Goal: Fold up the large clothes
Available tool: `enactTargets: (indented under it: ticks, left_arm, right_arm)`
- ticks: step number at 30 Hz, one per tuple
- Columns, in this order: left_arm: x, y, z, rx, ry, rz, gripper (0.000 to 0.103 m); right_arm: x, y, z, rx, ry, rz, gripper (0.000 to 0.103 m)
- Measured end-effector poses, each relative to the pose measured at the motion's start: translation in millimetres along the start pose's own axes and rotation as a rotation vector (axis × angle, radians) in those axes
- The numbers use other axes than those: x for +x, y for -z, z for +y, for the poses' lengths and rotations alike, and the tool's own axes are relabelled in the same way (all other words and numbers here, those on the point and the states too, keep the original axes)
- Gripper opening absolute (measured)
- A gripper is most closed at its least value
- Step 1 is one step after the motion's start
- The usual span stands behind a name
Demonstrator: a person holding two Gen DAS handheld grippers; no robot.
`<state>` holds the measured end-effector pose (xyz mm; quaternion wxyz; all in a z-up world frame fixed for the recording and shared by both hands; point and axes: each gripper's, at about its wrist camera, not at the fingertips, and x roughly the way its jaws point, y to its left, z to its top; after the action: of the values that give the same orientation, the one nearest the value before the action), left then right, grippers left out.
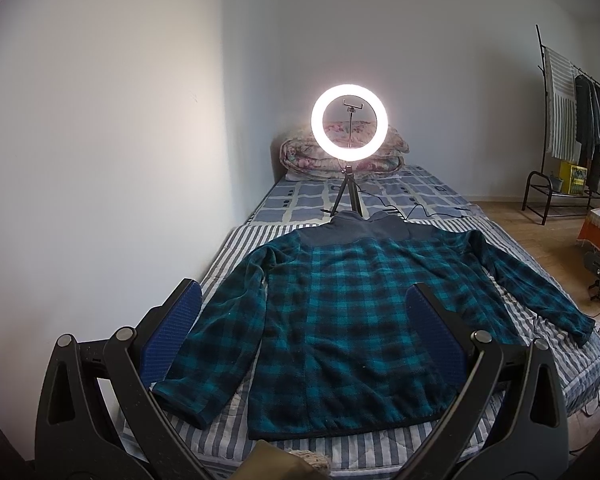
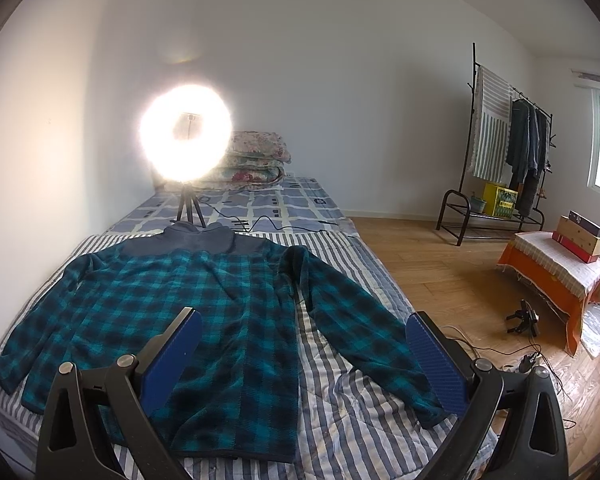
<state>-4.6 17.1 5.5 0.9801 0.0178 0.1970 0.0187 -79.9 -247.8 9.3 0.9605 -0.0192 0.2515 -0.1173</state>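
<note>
A teal and black plaid fleece jacket [image 1: 340, 312] [image 2: 172, 312] with a dark grey yoke and collar lies flat on the striped quilt [image 1: 380, 452] [image 2: 340, 420], both sleeves spread out to the sides. My left gripper [image 1: 304, 292] hovers above the jacket's lower half, open, with nothing between its blue pads. My right gripper [image 2: 304, 320] hangs over the jacket's right side and right sleeve [image 2: 364, 332], also open and holding nothing.
A lit ring light [image 1: 350, 122] [image 2: 186, 138] on a small tripod stands on the bed just beyond the collar, its cable [image 2: 268, 226] trailing right. Folded floral bedding [image 2: 256, 160] lies at the head. A wall runs along the left; clothes rack [image 2: 504, 148] and orange-covered bench [image 2: 556, 276] stand on the wooden floor.
</note>
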Motion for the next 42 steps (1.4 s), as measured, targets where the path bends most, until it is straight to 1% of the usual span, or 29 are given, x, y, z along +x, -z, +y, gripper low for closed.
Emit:
enactTargets:
  ticks: [42]
  left_arm:
    - [-0.8, -1.0, 2.9, 0.004, -0.008, -0.01, 0.103]
  right_arm:
    - [1.3, 0.7, 3.0, 0.002, -0.003, 0.0, 0.103]
